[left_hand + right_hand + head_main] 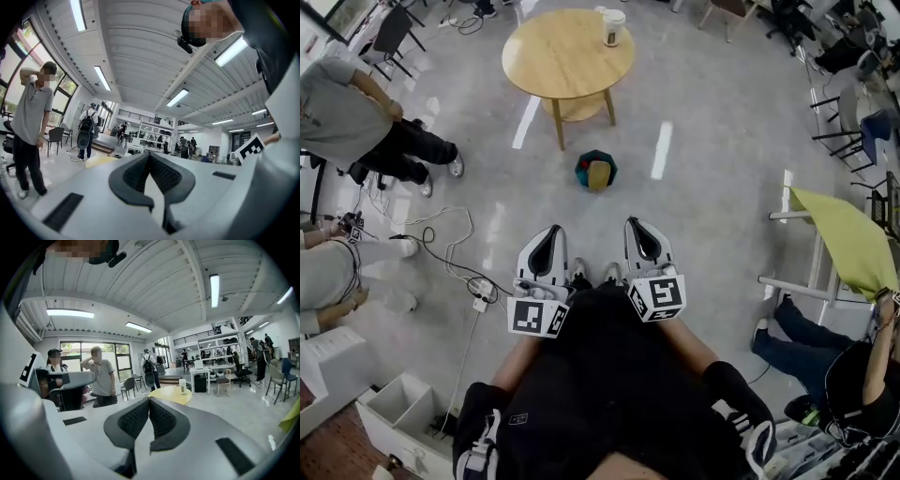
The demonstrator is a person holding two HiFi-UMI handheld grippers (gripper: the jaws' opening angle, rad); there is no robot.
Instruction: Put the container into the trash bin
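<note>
A white container (613, 26) with a dark band stands near the far right edge of the round wooden table (562, 58). It also shows small in the right gripper view, as the container (183, 386) on the table (169, 394). A small dark teal trash bin (596, 171) with something yellowish in it sits on the floor in front of the table. My left gripper (551, 231) and right gripper (636, 225) are side by side close to my body, far short of the bin. Both are shut and hold nothing. The left gripper (150, 155) and right gripper (149, 399) show their pads pressed together.
People stand and sit at the left (356, 122), with cables (441, 246) across the floor there. A person sits at the lower right beside a frame with a yellow-green cloth (848, 239). A white box (398, 408) is at the lower left. Chairs line the far edges.
</note>
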